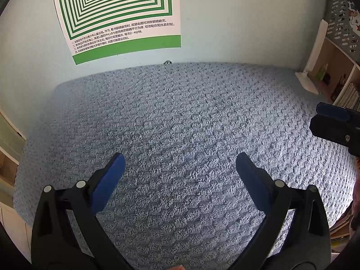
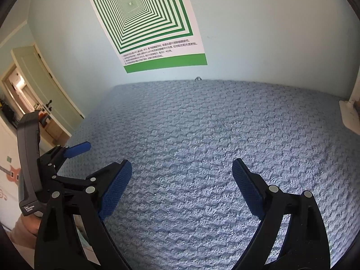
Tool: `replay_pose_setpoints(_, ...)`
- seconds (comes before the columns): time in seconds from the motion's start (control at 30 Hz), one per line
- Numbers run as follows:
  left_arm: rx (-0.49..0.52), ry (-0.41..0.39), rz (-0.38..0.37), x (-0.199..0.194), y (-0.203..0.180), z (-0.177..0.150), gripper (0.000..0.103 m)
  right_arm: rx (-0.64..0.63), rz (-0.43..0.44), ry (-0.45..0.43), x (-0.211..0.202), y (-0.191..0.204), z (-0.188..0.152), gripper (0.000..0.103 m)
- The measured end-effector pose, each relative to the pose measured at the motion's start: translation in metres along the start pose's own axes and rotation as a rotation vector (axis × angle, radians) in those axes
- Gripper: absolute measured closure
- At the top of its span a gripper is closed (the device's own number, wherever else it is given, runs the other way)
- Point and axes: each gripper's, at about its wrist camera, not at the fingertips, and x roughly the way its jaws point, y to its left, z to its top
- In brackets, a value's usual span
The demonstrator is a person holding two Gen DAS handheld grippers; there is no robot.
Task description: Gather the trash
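Note:
My left gripper [image 1: 180,159] hangs open low over a blue-grey knobbly blanket [image 1: 180,117], with nothing between its blue pads. My right gripper [image 2: 181,164] is open too, over the same blanket [image 2: 213,135], and holds nothing. It shows at the right edge of the left wrist view [image 1: 317,115]. In the right wrist view one blue finger [image 2: 78,148] of the left gripper sticks out at the left, with a hand [image 2: 27,225] on its handle. No trash lies on the blanket in either view. A small grey object [image 1: 167,62] [image 2: 198,78] peeks up at the far edge by the wall.
A green-and-white square-pattern poster [image 1: 121,15] [image 2: 155,29] hangs on the pale wall behind the blanket. At the right stand a white stand [image 1: 312,67] and a shelf with books [image 1: 342,83]. An open door [image 2: 42,83] is at the left.

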Motion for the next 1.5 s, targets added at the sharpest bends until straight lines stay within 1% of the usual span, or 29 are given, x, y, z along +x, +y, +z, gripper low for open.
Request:
replay_pose_setpoints(1.27,0.003,0.022,0.014,0.0076,0.0045,-0.0015,0.007,0.013,-0.01,0.022,0.0097,-0.0023,0.0015,0.013)
replay_pose_setpoints(1.5,-0.011,0.027,0.017,0.0088,0.0064,-0.0019,0.007,0.019,-0.011,0.026,0.0103,-0.003,0.0012,0.013)
